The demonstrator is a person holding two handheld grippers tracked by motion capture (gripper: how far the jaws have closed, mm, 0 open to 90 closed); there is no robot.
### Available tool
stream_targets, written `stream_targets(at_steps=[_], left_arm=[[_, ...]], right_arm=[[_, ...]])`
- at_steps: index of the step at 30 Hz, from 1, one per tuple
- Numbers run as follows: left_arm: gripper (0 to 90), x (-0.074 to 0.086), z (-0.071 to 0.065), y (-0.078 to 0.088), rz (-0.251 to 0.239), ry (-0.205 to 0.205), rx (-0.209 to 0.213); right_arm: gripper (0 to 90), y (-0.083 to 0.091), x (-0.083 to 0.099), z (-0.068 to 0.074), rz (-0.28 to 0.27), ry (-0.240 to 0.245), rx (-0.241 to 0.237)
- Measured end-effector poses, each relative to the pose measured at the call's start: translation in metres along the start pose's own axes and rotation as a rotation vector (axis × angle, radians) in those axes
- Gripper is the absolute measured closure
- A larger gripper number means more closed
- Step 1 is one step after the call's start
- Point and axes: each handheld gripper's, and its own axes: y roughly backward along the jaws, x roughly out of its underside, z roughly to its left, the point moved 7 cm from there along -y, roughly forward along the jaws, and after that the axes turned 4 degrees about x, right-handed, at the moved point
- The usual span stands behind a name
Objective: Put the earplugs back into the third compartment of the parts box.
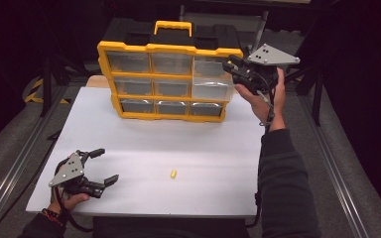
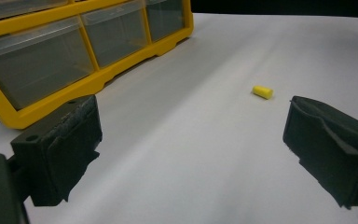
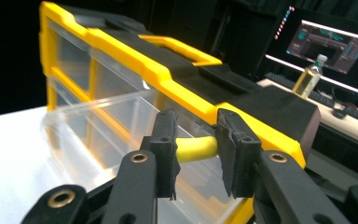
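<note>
A yellow-framed drawer cabinet point(image 1: 166, 82) stands upright at the back of the white board point(image 1: 144, 148); its top-right clear drawer point(image 1: 212, 82) is pulled out. My right gripper point(image 1: 234, 67) hovers at that drawer's upper right, shut on a yellow foam earplug point(image 3: 196, 148) held crosswise between the pads above the open drawer point(image 3: 121, 121). A second yellow earplug point(image 1: 173, 173) lies on the board near the front. My left gripper point(image 1: 101, 166) rests at the front left, open, its jaws wide apart and pointing toward that earplug point(image 2: 263, 91).
The cabinet point(image 2: 74, 56) has nine clear drawers, the others pushed in, and a yellow handle point(image 1: 172, 27) on top. Beyond it stand a monitor point(image 3: 328, 44) and a bottle point(image 3: 308, 77). Metal rails point(image 1: 327, 148) run along both sides of the board.
</note>
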Motion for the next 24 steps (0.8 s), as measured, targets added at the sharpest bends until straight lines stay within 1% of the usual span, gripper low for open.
stream_targets(at_steps=[6,10,13,14,16,19,24], left_arm=[[5.2,0.001,0.001,0.0,0.001,-0.007,-0.001],[5.2,0.001,0.001,0.0,0.002,-0.003,-0.002],[5.2,0.001,0.0,-0.001,0.0,-0.005,-0.002],[5.3,0.001,0.0,-0.001,0.008,-0.007,-0.005],[5.3,0.001,0.0,-0.001,0.008,-0.006,-0.005],[5.3,0.001,0.0,-0.001,0.004,-0.004,-0.005],[5.3,0.001,0.0,-0.001,0.003,-0.004,-0.003]], right_arm=[[68.7,-0.012,0.008,-0.01,0.031,-0.024,0.024],[67.3,-0.015,0.012,-0.014,0.042,-0.044,0.032],[66.1,-0.014,0.012,-0.014,0.044,-0.046,0.035],[66.3,-0.014,0.012,-0.013,0.046,-0.037,0.036],[66.3,-0.013,0.011,-0.012,0.044,-0.03,0.036],[63.8,-0.009,0.007,-0.01,0.027,-0.028,0.038],[60.9,0.005,0.001,-0.004,-0.05,-0.034,0.051]])
